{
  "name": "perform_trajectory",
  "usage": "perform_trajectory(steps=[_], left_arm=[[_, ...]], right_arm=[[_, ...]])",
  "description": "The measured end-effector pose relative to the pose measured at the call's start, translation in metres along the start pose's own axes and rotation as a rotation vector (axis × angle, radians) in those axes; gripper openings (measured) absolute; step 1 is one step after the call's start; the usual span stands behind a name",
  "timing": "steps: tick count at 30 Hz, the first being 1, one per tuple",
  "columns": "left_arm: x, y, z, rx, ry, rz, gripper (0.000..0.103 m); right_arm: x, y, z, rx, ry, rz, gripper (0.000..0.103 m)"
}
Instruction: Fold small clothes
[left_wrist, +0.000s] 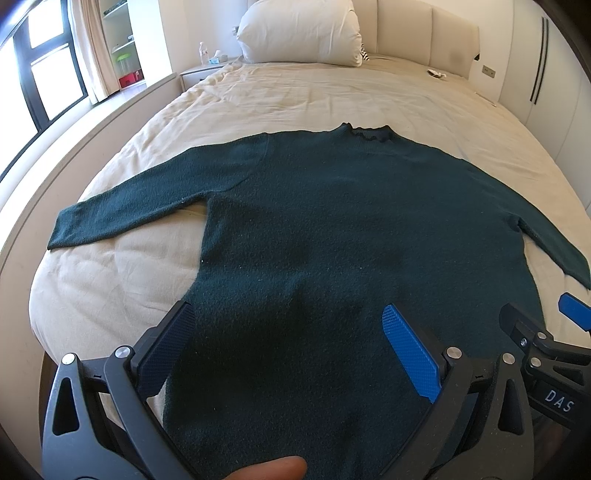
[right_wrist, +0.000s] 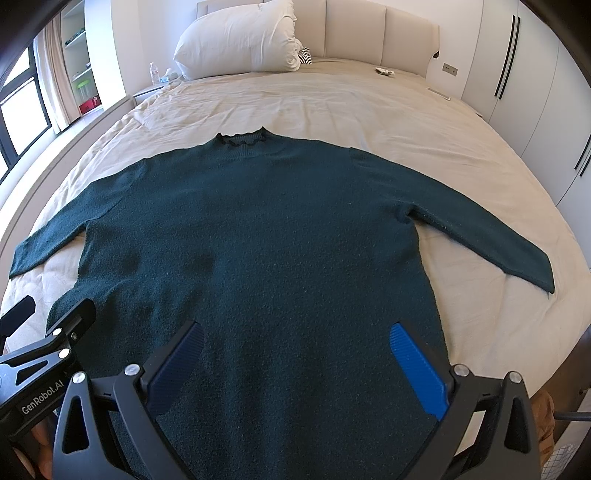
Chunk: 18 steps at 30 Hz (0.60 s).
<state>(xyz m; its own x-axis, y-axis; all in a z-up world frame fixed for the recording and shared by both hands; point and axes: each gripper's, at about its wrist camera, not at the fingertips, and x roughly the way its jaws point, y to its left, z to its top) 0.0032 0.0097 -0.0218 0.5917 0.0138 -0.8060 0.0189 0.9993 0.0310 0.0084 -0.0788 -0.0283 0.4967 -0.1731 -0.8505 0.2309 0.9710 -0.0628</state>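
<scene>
The sweater (right_wrist: 251, 240) lies flat on the bed (right_wrist: 332, 107); both the left hand-held gripper (left_wrist: 291, 354) and the right hand-held gripper (right_wrist: 295, 369) gape wide, holding nothing; pinch a sleeve cuff first, I judge.

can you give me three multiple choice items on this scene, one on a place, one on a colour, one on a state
1. Where does the sweater lie?
A. spread on the bed
B. draped over the pillow
C. hung on the wardrobe door

2. What colour is the sweater?
A. bright red
B. dark green
C. white

3. How do the left gripper and right gripper stand?
A. both shut on a sleeve
B. one open, one shut
C. both open, holding nothing

Answers:
1. A: it lies flat on the beige cover, both sleeves spread out, collar toward the pillow.
2. B: the knit is dark green all over in both views.
3. C: in each wrist view the blue fingers stand wide apart over the hem with no cloth pinched between them.
</scene>
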Motion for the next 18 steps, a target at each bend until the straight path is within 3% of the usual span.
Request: perform_trajectory(steps=[18], left_arm=[[0.0019, -0.0008, 0.0004, -0.002, 0.005, -0.004, 0.103]], right_arm=[[0.0010, 0.0004, -0.0017, 0.000, 0.001, 0.000, 0.103]])
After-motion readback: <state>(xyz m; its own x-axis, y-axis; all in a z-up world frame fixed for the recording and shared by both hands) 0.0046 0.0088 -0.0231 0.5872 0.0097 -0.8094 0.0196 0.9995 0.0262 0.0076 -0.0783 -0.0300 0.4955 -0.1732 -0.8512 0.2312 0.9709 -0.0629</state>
